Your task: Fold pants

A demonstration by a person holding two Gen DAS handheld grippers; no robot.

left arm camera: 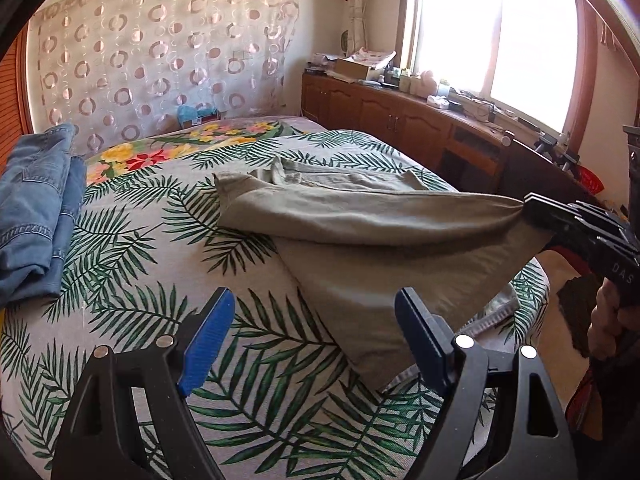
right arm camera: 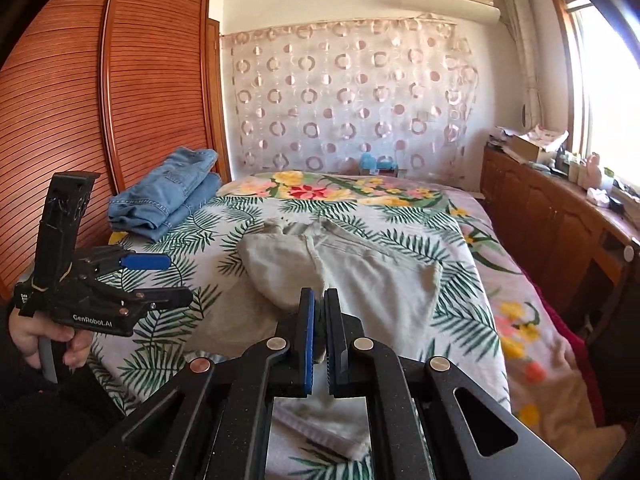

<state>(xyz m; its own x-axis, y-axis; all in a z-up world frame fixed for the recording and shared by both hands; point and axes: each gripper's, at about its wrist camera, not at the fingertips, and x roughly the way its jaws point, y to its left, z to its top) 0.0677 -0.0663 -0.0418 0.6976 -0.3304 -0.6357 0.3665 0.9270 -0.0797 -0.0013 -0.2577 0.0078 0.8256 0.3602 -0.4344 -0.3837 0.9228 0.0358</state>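
The grey-beige pants (left arm camera: 360,216) lie across the middle of the bed (left arm camera: 132,248), on a bedspread printed with green palm leaves. One end rests flat toward the far side of the bed; the near end is lifted off the cover and drawn out to the right, where it runs into the right gripper (left arm camera: 528,208). In the right wrist view the pants (right arm camera: 360,268) spread away from the camera, and the right gripper (right arm camera: 319,340) has its blue-padded fingers (right arm camera: 307,344) brought narrow, nearly together, with a strip of the pale cloth pinched between them.

The left gripper (left arm camera: 316,344) hangs above the near edge of the bed, its blue pads (left arm camera: 206,344) spread wide with nothing between them; one finger lies over the leaf print, the other over the lower fold of the pants. From the right wrist view the left gripper (right arm camera: 160,280) appears at the left, held in a hand (right arm camera: 44,336), apart from the pants.

A folded pair of blue jeans (right arm camera: 168,196) sits on the far left corner of the bed, beside a slatted wooden wardrobe (right arm camera: 100,100). A sheer curtain with circle patterns (right arm camera: 352,96) covers the far wall. A low wooden cabinet (left arm camera: 400,116) under a bright window (left arm camera: 500,36) runs along the right side, its top crowded with small items.
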